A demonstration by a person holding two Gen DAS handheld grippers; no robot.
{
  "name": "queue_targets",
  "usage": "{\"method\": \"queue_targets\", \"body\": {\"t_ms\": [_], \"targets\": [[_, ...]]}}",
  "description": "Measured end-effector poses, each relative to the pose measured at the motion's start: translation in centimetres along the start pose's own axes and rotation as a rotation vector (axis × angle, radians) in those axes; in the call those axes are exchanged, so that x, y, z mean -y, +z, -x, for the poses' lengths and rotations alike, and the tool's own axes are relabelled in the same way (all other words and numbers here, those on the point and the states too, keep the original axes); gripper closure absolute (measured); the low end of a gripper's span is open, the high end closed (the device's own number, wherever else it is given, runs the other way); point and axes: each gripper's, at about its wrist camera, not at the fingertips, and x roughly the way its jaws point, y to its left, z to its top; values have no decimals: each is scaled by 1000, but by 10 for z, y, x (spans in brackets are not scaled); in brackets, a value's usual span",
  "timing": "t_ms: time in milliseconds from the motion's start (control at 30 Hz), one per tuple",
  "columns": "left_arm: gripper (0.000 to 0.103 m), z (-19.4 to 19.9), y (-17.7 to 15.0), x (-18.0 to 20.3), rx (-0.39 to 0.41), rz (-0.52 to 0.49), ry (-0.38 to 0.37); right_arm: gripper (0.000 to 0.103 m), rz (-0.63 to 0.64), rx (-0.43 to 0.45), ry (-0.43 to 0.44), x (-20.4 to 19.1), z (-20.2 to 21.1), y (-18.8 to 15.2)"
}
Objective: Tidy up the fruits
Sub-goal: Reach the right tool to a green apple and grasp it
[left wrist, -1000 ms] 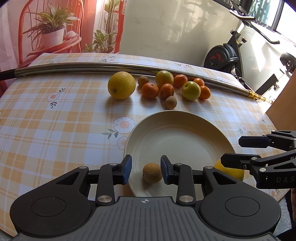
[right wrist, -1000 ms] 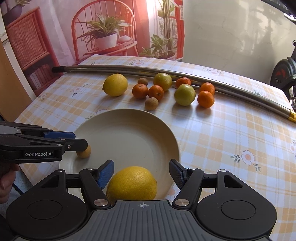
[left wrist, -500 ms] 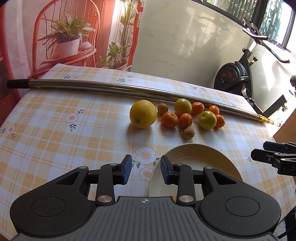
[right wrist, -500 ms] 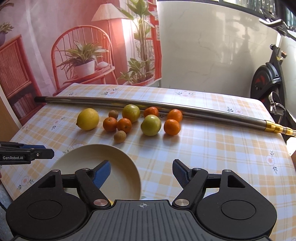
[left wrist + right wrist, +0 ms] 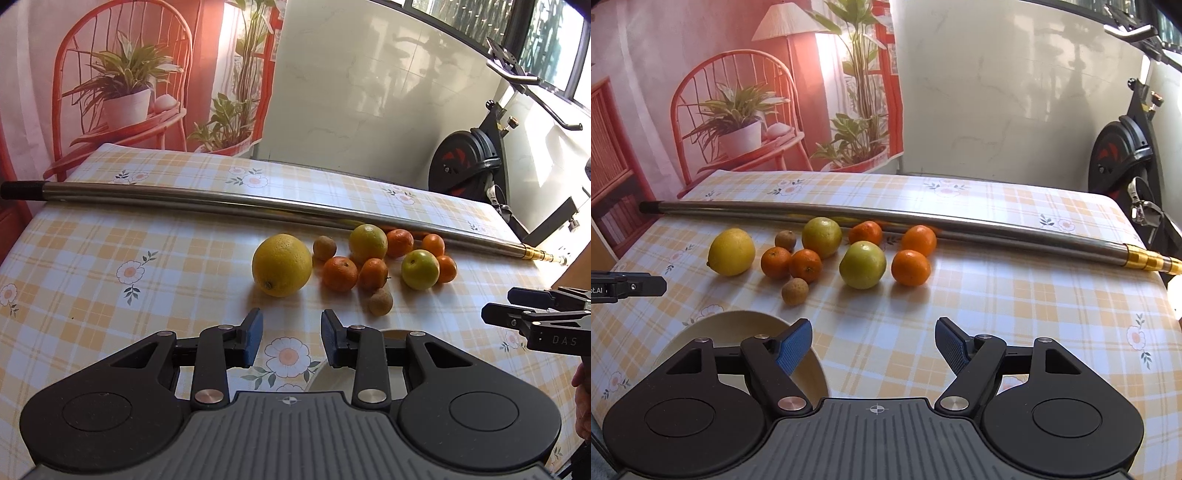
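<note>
A long metal pole [image 5: 886, 218] with a black cap at one end and a gold tip at the other lies across the table [image 5: 1015, 295], running from its left edge to its far right corner. The table wears a yellow plaid cloth printed with flowers. Beyond its far edge hangs a backdrop [image 5: 746, 92] picturing a red chair and potted plants, and past the right corner stands an exercise bike [image 5: 476, 166].

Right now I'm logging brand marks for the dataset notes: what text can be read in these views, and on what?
"DAS": on the side of the right gripper, in the left wrist view; further letters are cut off.
"ot.AI": on the side of the left gripper, in the right wrist view; its start is cut off.
No other text shows.
</note>
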Motion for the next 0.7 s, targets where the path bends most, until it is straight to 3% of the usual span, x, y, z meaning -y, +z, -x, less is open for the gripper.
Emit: {"method": "queue_targets", "body": {"t_ms": [333, 700], "targets": [[67, -21, 14, 15, 6, -17, -18, 49, 215, 60, 24, -16, -51, 32], [67, -33, 12, 11, -35, 3, -24, 53, 341, -17, 46, -27, -103, 46]]}}
